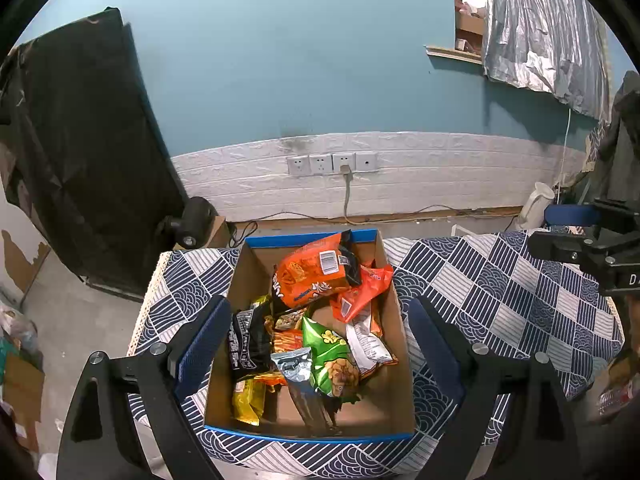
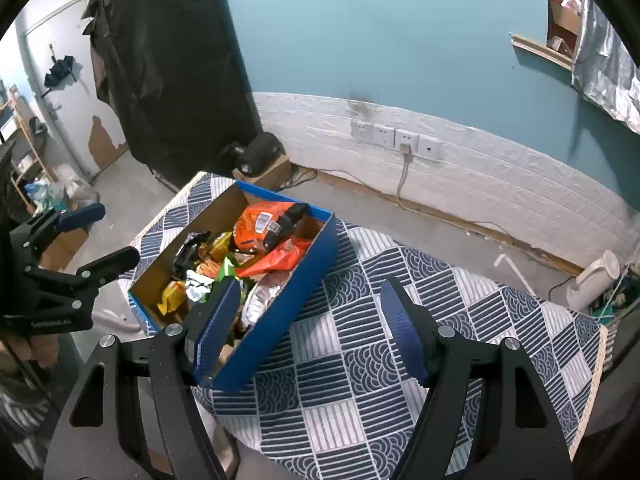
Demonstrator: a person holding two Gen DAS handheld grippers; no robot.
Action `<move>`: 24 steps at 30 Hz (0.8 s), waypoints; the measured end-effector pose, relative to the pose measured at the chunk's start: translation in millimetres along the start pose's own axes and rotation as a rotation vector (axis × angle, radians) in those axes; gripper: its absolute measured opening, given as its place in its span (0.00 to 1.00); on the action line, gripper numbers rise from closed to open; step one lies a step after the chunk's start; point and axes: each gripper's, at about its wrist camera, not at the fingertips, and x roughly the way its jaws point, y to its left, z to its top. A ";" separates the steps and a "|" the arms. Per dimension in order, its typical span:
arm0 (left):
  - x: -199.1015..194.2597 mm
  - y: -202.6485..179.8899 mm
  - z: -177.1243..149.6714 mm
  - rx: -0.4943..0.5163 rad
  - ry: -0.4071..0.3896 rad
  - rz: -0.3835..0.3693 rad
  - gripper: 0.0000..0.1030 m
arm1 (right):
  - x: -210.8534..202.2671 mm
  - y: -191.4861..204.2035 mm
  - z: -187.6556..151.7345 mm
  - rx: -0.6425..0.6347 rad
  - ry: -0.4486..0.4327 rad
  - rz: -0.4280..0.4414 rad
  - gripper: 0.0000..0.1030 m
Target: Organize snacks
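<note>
A blue cardboard box (image 1: 394, 344) sits on a table with a navy patterned cloth (image 1: 500, 292). It holds several snack bags: a large orange bag (image 1: 310, 274), a green bag (image 1: 330, 354), a black bag (image 1: 246, 346), a yellow bag (image 1: 248, 400). My left gripper (image 1: 320, 344) is open above the box, one finger at each side wall. In the right wrist view the box (image 2: 304, 280) lies left of centre. My right gripper (image 2: 312, 328) is open and empty, over the box's right wall and the cloth (image 2: 400, 360). Each gripper shows in the other's view, the right one (image 1: 576, 236), the left one (image 2: 96, 236).
The table stands near a teal wall with a white panel and sockets (image 1: 332, 163). A white kettle (image 1: 536, 206) stands on the floor at right. A black covered panel (image 1: 80, 152) and a small black fan (image 1: 196, 222) stand at left. Clutter lies on the floor far left.
</note>
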 end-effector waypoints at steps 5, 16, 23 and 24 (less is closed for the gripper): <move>0.1 0.5 -0.2 0.000 0.001 0.002 0.89 | 0.1 -0.5 -0.1 0.002 0.003 -0.002 0.71; -0.3 1.8 -0.5 0.000 0.007 -0.001 0.89 | -0.1 0.3 -1.4 0.003 0.006 0.001 0.71; 1.2 3.7 -1.2 -0.009 0.018 0.007 0.89 | 0.3 0.4 -1.2 0.004 0.007 0.001 0.71; 1.3 4.2 -0.9 -0.012 0.018 0.009 0.89 | 0.3 0.6 -1.4 0.004 0.009 0.002 0.71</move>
